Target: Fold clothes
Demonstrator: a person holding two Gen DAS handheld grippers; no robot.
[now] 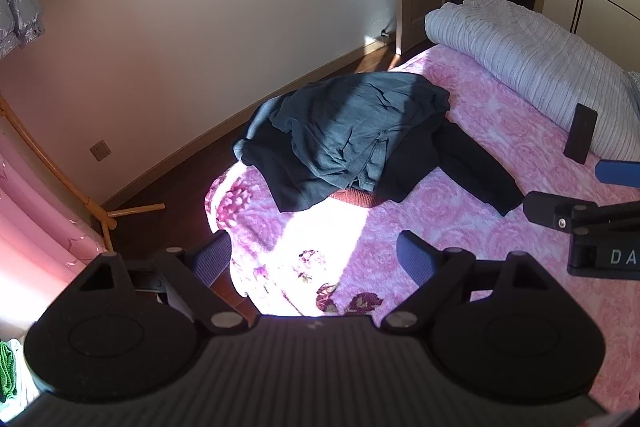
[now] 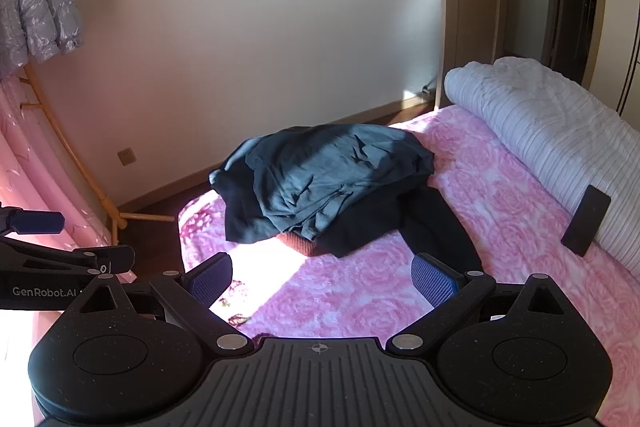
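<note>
Pink bedspread (image 2: 360, 291); clothes pile (image 2: 320, 183) beyond both open jaws.

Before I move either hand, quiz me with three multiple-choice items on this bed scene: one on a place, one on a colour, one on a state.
1. Where does the black phone rest?
A. On the floor
B. Against the rolled white quilt
C. On top of the clothes

2. What colour is the topmost garment in the clothes pile?
A. Dark teal-grey
B. Yellow
C. White

3. How do the left tongs and right tongs stand?
A. Both shut on cloth
B. One holds the phone
C. Both open and empty

Answers:
1 B, the phone leans on the quilt's edge atop the pink bedspread.
2 A, the teal-grey piece lies over the black garments.
3 C, bare bedspread shows between each pair of blue pads, short of the pile.
</note>
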